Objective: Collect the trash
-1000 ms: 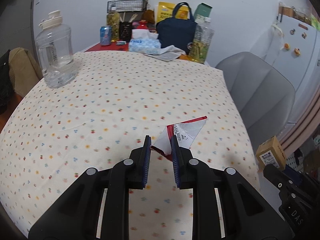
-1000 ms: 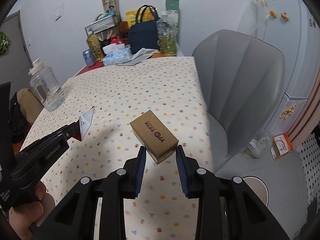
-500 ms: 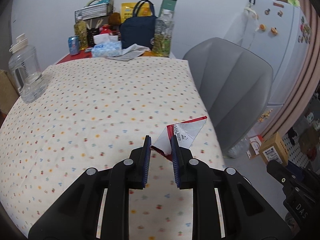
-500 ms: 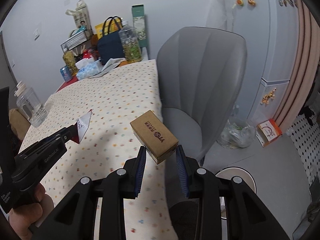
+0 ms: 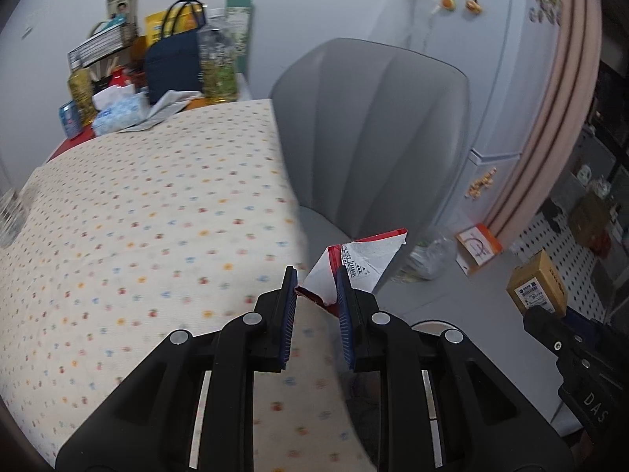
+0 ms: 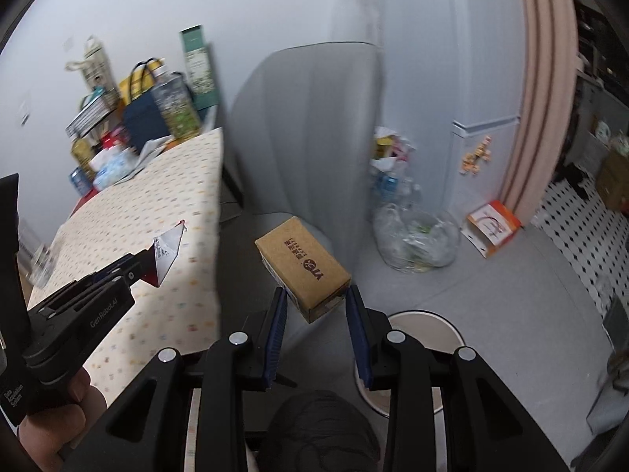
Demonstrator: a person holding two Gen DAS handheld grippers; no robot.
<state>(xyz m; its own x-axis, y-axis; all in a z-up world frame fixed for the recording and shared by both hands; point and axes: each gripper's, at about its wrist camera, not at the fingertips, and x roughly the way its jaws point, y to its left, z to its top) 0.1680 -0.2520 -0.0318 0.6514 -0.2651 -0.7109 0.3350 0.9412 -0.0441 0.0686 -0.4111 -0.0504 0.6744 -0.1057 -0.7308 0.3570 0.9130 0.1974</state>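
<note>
Trash is in both grips right now, and it's off the desk! On the left, the torn red-and-white wrapper (image 5: pixel 359 263) sits pinched by its lower corner between the narrow jaws of the left gripper (image 5: pixel 314 295), sticking up and forward past the tips, right over the desk (image 5: pixel 137 216) edge. Over on the right, the small brown cardboard box (image 6: pixel 302 267) is clamped across its near end by the right gripper (image 6: pixel 316 306), jaws set box-wide, the rest of it jutting out ahead, over the grey chair (image 6: pixel 298 126) seat.

So pick-up looks done for these two pieces; what's left, by my read, is the drop. A round white bin rim (image 6: pixel 424 318) shows just under and right of the right jaws, nothing in it yet from here.

Compared with a second ago: both views have swung rightward, away from the spotted cloth and toward the chair, the fridge and the floor. The big water jug has slid almost out of the left view; the bin and a clear bag of rubbish (image 6: pixel 416 236) have come in. Grips unchanged.
</note>
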